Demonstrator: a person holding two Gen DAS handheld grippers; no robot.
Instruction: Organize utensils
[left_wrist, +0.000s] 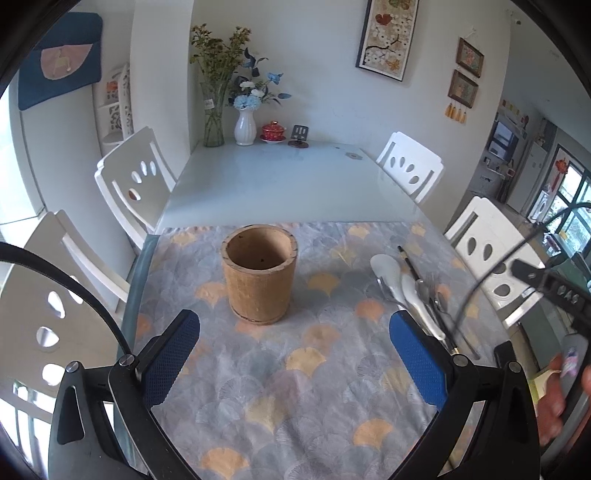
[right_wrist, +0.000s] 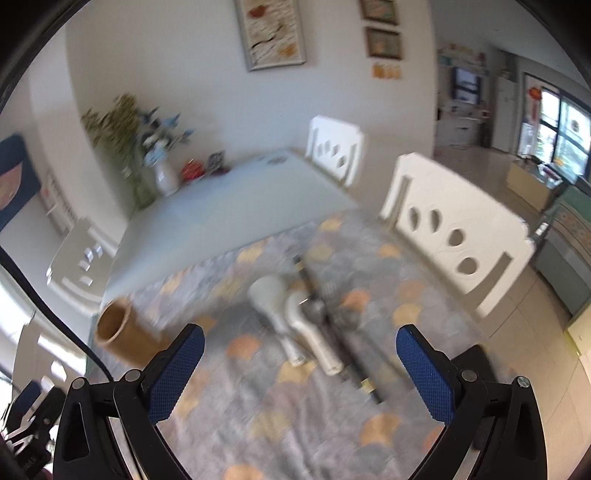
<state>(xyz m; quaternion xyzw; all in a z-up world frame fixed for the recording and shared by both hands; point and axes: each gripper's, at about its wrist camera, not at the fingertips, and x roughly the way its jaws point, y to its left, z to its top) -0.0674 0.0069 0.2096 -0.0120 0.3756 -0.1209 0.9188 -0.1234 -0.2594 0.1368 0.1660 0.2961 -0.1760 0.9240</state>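
Left wrist view. The left gripper (left_wrist: 295, 354) was spread wide and held nothing, hovering over the patterned cloth (left_wrist: 280, 369) on the bench (left_wrist: 280, 184). The brown cylindrical holder (left_wrist: 258, 278) stood upright and empty, just ahead between the fingers' lines. The utensils (left_wrist: 413, 291) lay bunched to the right: white spoons, metal cutlery and dark chopsticks (left_wrist: 409, 263), overlapping and touching one another. Part of a hand (left_wrist: 554, 402) showed at the right edge.

Right wrist view. This frame was motion-blurred. The right gripper (right_wrist: 301, 360) was likewise wide open and empty, aimed at the utensil pile; the two white spoons (right_wrist: 295, 317) lay side by side with the chopsticks (right_wrist: 332, 325) just beside them. The holder (right_wrist: 123, 336) sat well to the left.

Risks, as judged. Because the pieces overlapped, closing on one could drag or scatter its neighbours. Smooth spoon handles could slip from the pads. A utensil swung against the holder's rim might tip it.
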